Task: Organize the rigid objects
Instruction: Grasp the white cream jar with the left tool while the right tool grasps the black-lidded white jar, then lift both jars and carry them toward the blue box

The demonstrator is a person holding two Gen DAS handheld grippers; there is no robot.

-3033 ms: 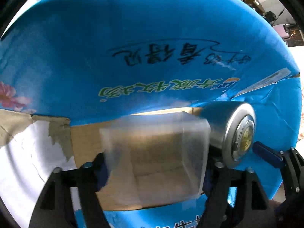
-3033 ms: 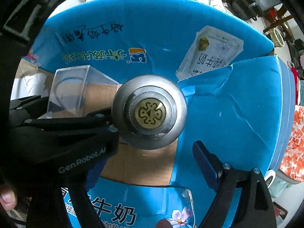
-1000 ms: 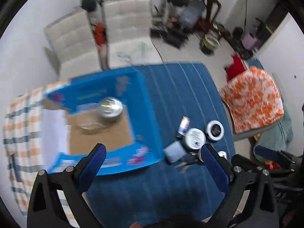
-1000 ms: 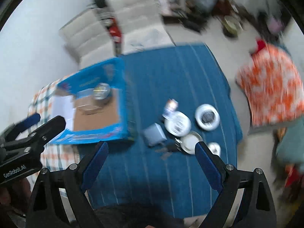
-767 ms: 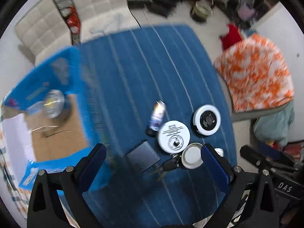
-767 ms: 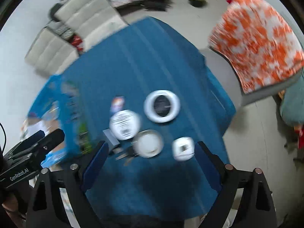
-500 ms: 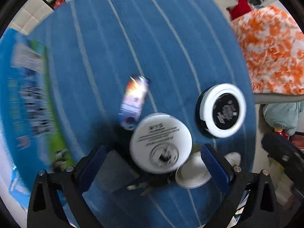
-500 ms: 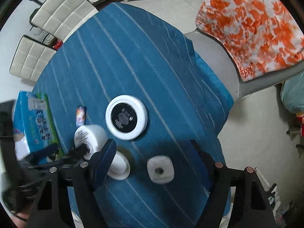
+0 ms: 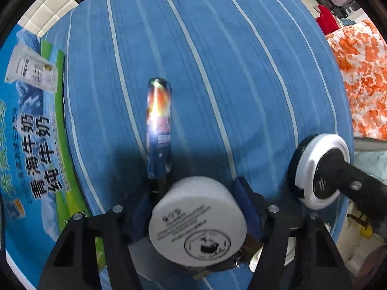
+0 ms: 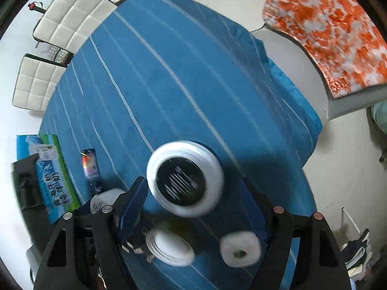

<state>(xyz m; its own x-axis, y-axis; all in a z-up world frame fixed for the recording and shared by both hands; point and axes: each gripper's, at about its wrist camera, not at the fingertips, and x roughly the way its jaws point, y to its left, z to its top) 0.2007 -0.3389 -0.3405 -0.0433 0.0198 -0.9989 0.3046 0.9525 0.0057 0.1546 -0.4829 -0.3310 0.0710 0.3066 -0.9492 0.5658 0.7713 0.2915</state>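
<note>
A white round jar (image 9: 196,220) stands on the blue striped tablecloth (image 9: 217,72). My left gripper (image 9: 193,191) points straight down over the jar, its jaws closing, both blue pads against its sides. To the right lies a white-rimmed tin with a black centre (image 10: 185,178). My right gripper (image 10: 191,188) straddles the tin with a gap on the right side, and one of its black fingers (image 9: 350,186) crosses the tin in the left wrist view. A printed tube (image 9: 158,125) lies just beyond the jar.
A blue milk carton box (image 9: 29,133) sits at the left. Near the tin lie a white lid (image 10: 169,246), a small white piece with a hole (image 10: 241,249) and keys (image 10: 135,246). An orange flowered cloth (image 10: 326,24) and white chairs (image 10: 67,17) flank the table.
Both grippers dropped from high above the table down onto the cluster of items. The left jaws narrowed onto the white jar. The right jaws narrowed around the black-centred tin.
</note>
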